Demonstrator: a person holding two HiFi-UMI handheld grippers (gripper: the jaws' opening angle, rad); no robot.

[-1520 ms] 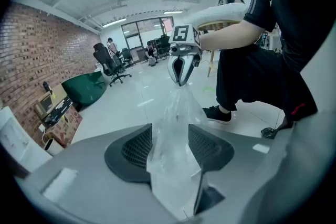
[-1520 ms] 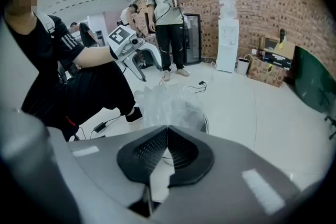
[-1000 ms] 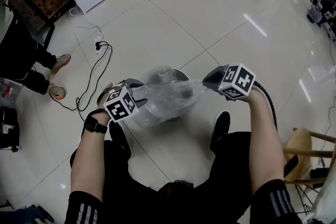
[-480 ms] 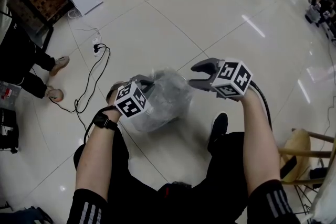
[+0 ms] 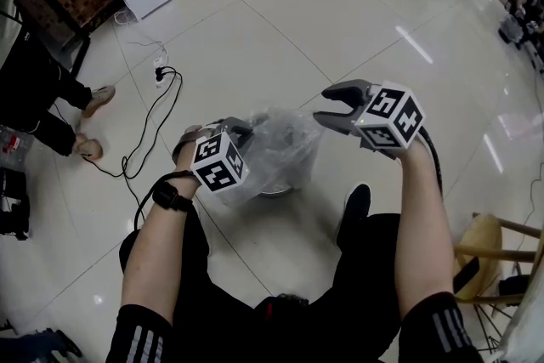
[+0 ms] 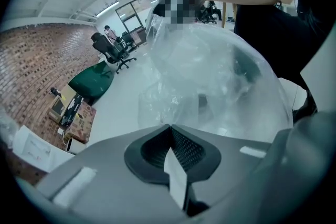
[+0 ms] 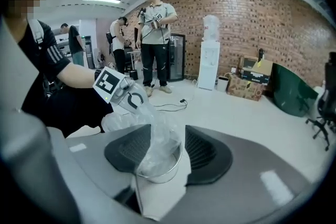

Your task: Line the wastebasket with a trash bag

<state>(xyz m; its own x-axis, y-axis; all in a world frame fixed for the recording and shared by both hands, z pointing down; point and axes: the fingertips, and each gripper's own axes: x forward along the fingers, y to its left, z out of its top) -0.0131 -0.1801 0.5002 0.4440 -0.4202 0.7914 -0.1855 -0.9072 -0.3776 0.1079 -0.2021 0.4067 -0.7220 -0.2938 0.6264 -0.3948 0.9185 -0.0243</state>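
As the right tongs [image 5: 327,104] let go and lift clear, their jaws having just opened wide with nothing pinched between them, the left tongs [image 5: 238,128] take over the bag [image 5: 285,150], clamped shut on a fold of its clear film; a second ago the roles were reversed, the right pinching the stretched plastic and the left standing open; the handover suggests the person is working round the mouth for a fresh hold, and the lining looks only part done; the bag sits bunched over and in the basket [image 5: 276,192] on the floor, its film drawn up to the left tongs' tips; the basket stands just ahead of and below the left tongs, and below the right tongs, apart from them, in line with their open gap.
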